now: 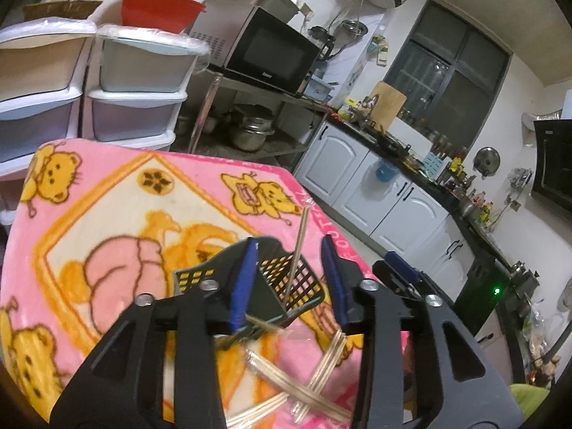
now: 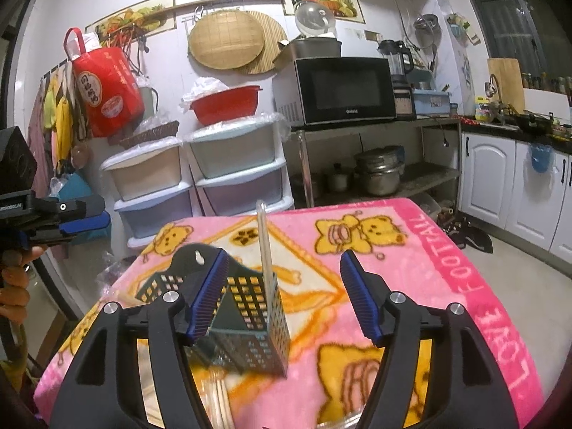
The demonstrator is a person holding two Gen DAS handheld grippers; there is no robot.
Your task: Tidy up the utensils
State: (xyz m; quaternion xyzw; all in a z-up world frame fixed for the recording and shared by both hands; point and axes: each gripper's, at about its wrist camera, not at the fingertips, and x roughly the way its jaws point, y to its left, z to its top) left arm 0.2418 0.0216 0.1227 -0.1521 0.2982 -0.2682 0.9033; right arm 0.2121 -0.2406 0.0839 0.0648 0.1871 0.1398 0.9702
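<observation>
**Chopstick standing in the mesh holder**

A dark perforated plastic utensil holder (image 2: 250,318) is sitting on the pink bear-print blanketed surface (image 2: 411,268), holding one pale chopstick (image 2: 265,250) upright. Wrapped chopstick bundles (image 1: 304,386) are lying beside it. Left tongs (image 1: 291,286) and right tongs (image 2: 286,296) are both hovering spread, gripping nothing.

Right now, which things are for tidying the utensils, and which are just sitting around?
For the job:
caddy
upright stick in it
loose sticks on the blanket
left gripper, open
right gripper, open

Just lying about:
microwave
red basin
drawers
pots
</observation>
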